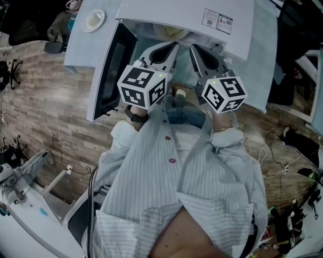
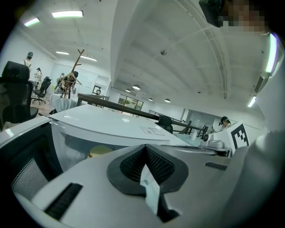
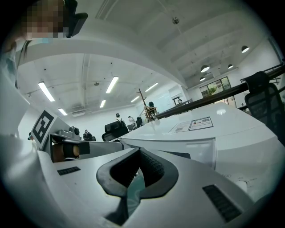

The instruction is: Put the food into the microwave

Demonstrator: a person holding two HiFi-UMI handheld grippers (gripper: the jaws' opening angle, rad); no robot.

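Note:
A white microwave stands at the top of the head view, its door swung open to the left. Inside the cavity lies a pale yellow food item, which the left gripper view also shows as a yellow food item behind the jaws. My left gripper and right gripper hang side by side just in front of the opening, both pointing at it. Both are shut with nothing between the jaws. The left gripper and right gripper show the same in their own views.
A white plate sits on the white table left of the microwave. The open door juts toward me on the left. Office chairs, cables and clutter ring the wooden floor. A white microwave top fills the right gripper view.

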